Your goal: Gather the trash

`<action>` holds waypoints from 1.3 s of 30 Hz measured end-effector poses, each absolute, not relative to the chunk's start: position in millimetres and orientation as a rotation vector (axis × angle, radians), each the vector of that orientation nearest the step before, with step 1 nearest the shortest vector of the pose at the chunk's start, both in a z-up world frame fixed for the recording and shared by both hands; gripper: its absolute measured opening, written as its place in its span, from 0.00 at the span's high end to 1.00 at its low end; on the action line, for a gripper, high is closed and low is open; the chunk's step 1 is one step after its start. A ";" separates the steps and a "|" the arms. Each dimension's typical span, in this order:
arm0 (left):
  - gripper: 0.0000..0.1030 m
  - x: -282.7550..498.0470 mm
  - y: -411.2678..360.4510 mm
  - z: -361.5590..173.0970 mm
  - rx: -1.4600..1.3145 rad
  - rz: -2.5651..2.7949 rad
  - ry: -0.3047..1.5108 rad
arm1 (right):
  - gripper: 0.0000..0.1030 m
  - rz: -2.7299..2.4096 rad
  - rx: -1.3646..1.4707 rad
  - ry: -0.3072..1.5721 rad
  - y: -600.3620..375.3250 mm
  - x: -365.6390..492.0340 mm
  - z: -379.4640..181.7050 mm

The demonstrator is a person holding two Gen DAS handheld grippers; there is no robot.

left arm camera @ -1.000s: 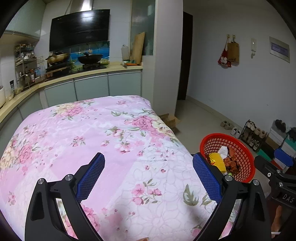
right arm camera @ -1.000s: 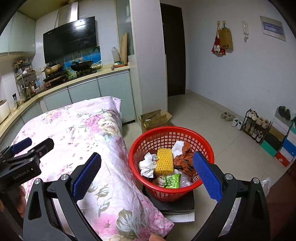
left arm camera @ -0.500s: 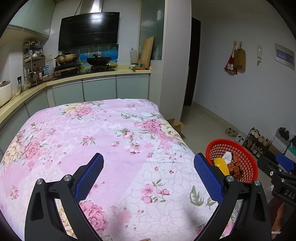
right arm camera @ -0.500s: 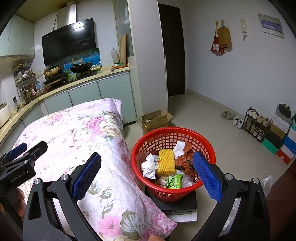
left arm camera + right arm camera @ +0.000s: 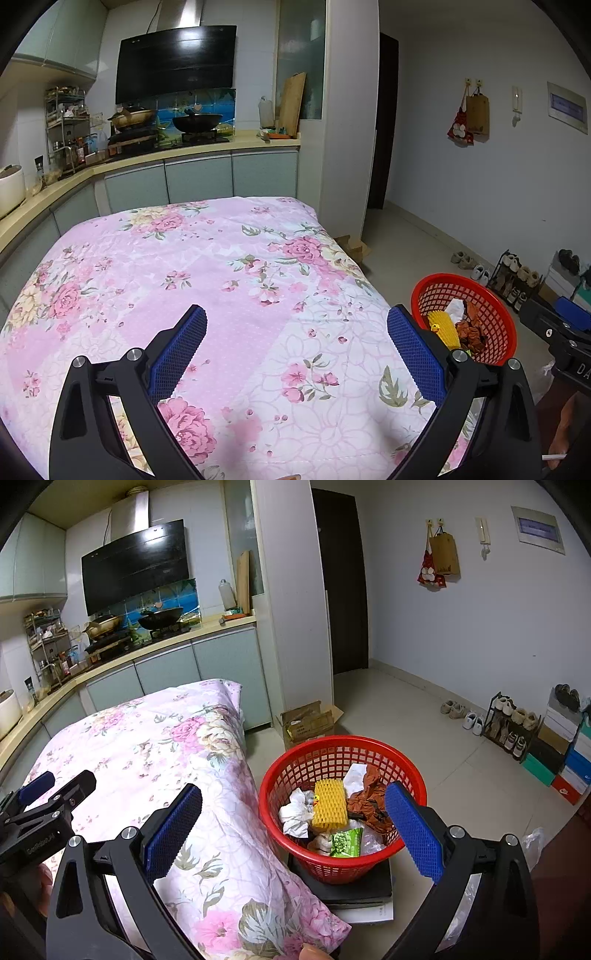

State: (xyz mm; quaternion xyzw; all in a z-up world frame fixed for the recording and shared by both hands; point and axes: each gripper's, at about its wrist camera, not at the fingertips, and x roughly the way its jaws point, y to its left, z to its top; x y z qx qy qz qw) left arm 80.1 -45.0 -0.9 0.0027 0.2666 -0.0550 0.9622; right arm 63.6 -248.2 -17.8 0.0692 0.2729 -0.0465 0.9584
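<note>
A red mesh basket (image 5: 291, 771) stands on the floor beside the table and holds trash: a yellow foam net (image 5: 330, 805), white crumpled paper (image 5: 295, 812), a brown wrapper (image 5: 369, 801) and a green packet (image 5: 347, 843). The basket also shows in the left wrist view (image 5: 436, 291). My left gripper (image 5: 295, 339) is open and empty above the floral tablecloth (image 5: 207, 280). My right gripper (image 5: 293, 823) is open and empty above the basket and the table's edge.
The kitchen counter (image 5: 184, 155) with a stove and pans runs behind the table. A cardboard box (image 5: 310, 722) sits on the floor past the basket. A shoe rack (image 5: 509, 723) and shoe boxes (image 5: 565, 760) line the right wall. The basket rests on dark flat boards (image 5: 354, 886).
Both grippers have pulled back and risen slightly, so the table and basket look a little farther away. Both stay open and empty.
</note>
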 end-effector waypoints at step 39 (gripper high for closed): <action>0.08 80.3 -43.0 -4.3 0.012 -0.111 0.543 | 0.07 -0.093 0.141 0.556 -247.2 61.9 -19.0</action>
